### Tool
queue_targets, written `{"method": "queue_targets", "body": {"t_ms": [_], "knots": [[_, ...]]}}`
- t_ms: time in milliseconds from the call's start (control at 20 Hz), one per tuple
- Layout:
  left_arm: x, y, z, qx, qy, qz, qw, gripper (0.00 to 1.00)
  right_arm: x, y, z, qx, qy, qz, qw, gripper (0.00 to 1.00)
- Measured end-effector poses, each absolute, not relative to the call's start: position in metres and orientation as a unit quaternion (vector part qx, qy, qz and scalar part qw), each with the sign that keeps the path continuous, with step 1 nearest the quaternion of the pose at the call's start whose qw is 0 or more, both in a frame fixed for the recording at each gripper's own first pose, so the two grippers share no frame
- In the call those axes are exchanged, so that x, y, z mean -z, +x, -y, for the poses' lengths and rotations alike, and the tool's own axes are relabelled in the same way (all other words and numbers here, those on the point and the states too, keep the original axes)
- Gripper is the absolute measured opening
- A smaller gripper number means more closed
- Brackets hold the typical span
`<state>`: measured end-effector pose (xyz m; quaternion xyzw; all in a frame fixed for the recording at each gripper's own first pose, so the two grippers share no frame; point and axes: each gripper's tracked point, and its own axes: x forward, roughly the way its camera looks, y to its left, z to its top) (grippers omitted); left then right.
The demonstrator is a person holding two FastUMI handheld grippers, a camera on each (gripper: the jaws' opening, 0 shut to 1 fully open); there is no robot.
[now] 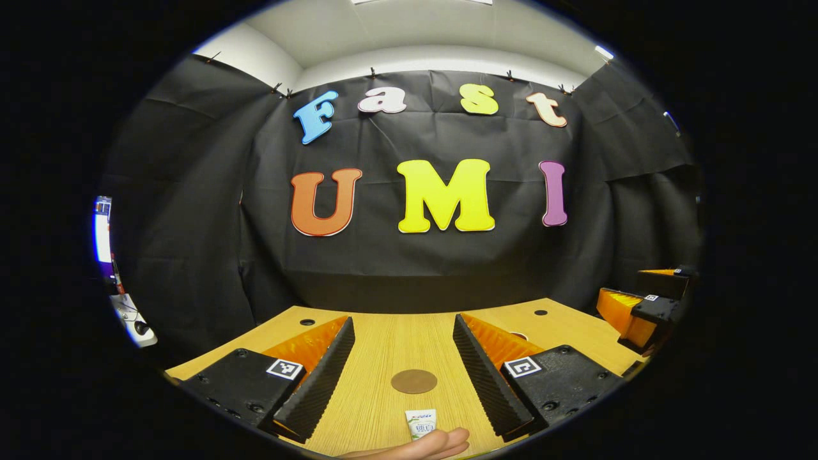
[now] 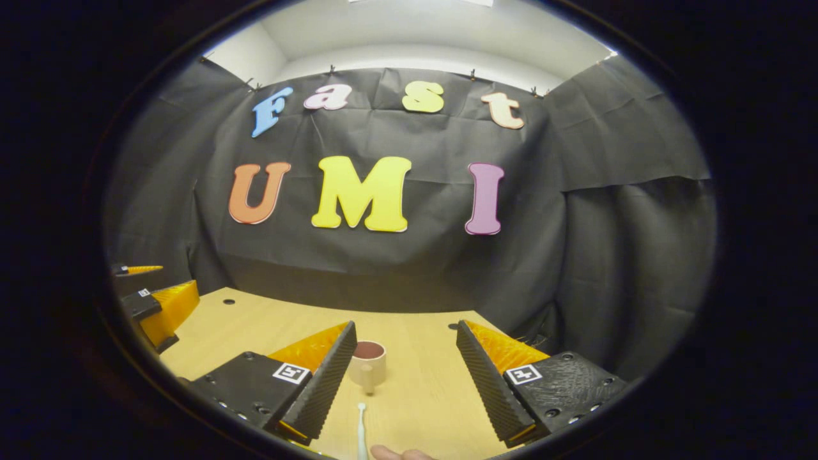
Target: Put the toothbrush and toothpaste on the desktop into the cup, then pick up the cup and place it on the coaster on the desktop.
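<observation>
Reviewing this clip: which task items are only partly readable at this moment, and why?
- Toothpaste, left gripper view: only its far end shows; a hand and the bottom edge hide the rest.
- Toothbrush, right gripper view: cut off by the bottom edge; bristles too small.
- Cup, right gripper view: inside unreadable.

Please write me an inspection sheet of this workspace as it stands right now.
Surface: wooden desktop with small round holes near its far edge.
Job's things: coaster flat on the desktop; toothpaste lying nearer, a hand at its near end; cup upright, empty as far as visible; toothbrush lying in front of the cup.
Clutter: nothing seen.
Grippers: left gripper open, holding nothing; right gripper open, holding nothing.
Cables: nothing seen.
Surroundings: black cloth wall, white ceiling above.
</observation>
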<state>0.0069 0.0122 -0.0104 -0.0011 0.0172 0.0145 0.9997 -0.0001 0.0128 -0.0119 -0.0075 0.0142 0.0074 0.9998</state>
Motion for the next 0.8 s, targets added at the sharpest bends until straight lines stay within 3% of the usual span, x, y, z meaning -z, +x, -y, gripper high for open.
{"method": "queue_targets", "body": {"t_ms": [400,650,800], "knots": [[0.015,0.009,-0.009,-0.014,0.001,-0.022,1.000,0.98,0.078,0.015,-0.025,-0.019,-0.027,-0.088,0.996,0.95],[0.020,0.013,-0.015,-0.021,0.000,-0.029,0.999,0.98,0.142,0.018,-0.043,-0.039,-0.035,-0.165,0.985,0.99],[0.022,0.015,-0.016,-0.023,-0.002,-0.033,0.999,0.98,0.189,0.018,-0.056,-0.053,-0.041,-0.228,0.971,0.94]]}}
